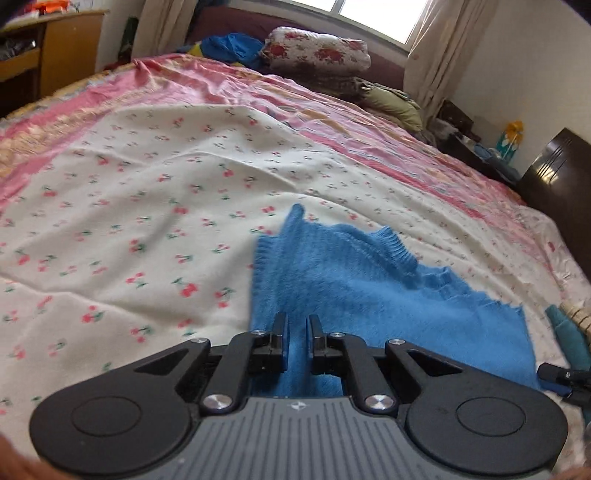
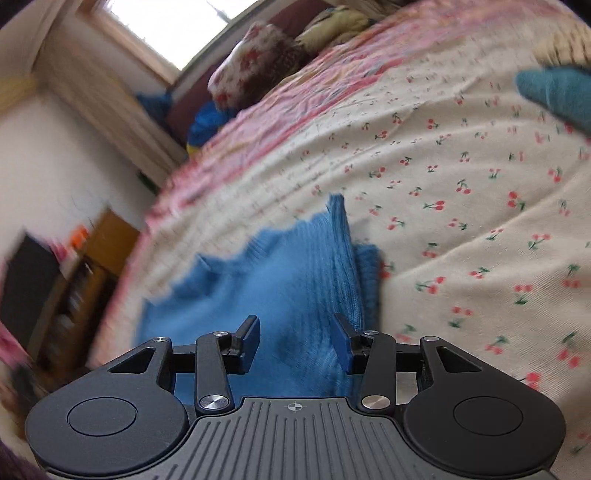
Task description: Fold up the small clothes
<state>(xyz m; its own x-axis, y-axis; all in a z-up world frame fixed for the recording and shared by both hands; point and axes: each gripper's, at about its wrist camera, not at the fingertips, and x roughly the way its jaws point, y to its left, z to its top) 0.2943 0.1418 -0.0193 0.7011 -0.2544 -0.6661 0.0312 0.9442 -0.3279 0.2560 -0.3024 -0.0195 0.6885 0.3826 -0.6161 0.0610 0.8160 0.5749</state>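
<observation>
Right now my left gripper (image 1: 296,332) has its fingers nearly closed, pinching a fold of the blue sweater (image 1: 362,280) lying on the cherry-print bed sheet (image 1: 147,206); my right gripper (image 2: 295,332) hovers over it, fingers apart.

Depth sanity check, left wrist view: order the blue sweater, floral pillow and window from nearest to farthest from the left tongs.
1. blue sweater: right at the left tongs, on the bed.
2. floral pillow: far end of the bed.
3. window: behind the pillow, on the back wall.
</observation>
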